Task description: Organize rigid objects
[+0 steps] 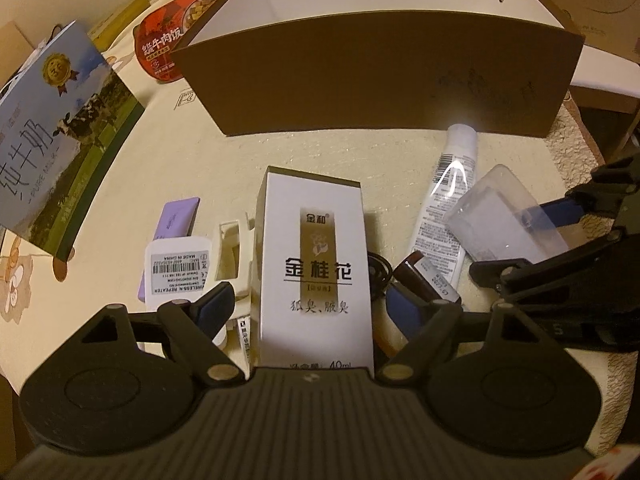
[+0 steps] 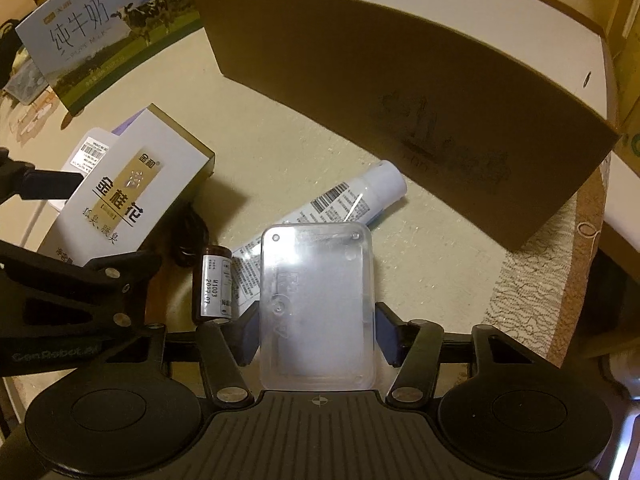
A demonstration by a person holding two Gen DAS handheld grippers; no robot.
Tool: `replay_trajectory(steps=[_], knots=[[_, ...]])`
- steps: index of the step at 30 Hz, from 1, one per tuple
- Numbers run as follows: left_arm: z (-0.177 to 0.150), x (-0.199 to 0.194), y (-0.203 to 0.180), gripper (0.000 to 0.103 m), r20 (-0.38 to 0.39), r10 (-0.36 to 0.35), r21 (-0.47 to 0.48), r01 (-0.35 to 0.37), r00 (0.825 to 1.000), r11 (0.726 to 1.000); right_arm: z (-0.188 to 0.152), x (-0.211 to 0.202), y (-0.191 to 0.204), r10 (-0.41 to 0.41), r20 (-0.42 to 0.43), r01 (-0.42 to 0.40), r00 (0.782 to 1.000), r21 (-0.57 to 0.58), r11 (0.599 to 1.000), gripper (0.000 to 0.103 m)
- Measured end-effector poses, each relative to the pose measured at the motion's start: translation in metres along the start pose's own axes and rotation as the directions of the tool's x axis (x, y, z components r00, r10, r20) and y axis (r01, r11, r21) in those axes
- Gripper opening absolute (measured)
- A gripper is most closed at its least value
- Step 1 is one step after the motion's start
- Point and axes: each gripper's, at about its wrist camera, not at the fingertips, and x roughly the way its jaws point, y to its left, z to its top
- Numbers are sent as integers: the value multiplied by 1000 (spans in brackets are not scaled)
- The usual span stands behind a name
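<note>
Left gripper (image 1: 310, 304): nearest the left wrist camera; its blue-padded fingers (image 1: 216, 304) stand wide on either side of the white and gold upright carton (image 1: 316, 264) without pressing it, so the tongs are released.
Right gripper (image 2: 316, 332): jaws straddle the clear plastic rectangular case (image 2: 318, 304); the blue pads (image 2: 250, 330) sit just beside its long edges, but whether they already pinch it I cannot tell, since the see-through walls blur the contact line.
Brown cardboard box (image 1: 380, 76): the largest thing, open-topped with a white inside, standing at the far side of the cream textured table cover (image 1: 224, 164).
Blue and green milk carton (image 1: 60, 136): printed with a cow, tilted at the left, well apart from the grippers.
Red food tub (image 1: 164, 48): just behind the left corner of the brown box.
White and gold carton: between the left fingers, in the middle of the clutter near the table's front.
White squeeze tube (image 1: 444, 196): lying flat, its cap end close to the box wall, its lower end under the clear case.
Clear case: resting on the tube, to the right of the carton.
White barcode-labelled device (image 1: 176, 268): left of the carton, lying over a lilac flat bar (image 1: 178, 216).
Cream plastic holder (image 1: 234, 256): between the device and the carton.
Dark brown small bottle (image 2: 214, 286): white-labelled, beside the clear case's left edge.
</note>
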Motion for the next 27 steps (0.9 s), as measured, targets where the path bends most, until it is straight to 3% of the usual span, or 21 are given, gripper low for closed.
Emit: replay_trajectory(steps=[3,9,18,27], knots=[[1,2,-4,78,3,8,20,-8,1000,1000,-1,-3,-4,-1,-2,1,1000,21,1000,54],[3,7,-8,62,-9,35,48,-35,999,998,-1,-10,-12,0,-2,0,1000,40,999,54],[4,-12,3,60,37,19,3,-20,999,1000,4,-31,-18,25,17,-26,1000,77,997,54],[28,-52,21,60,135,-42,-78,53,990,996,24,-72,-22,64,60,-71,996,115,991,54]])
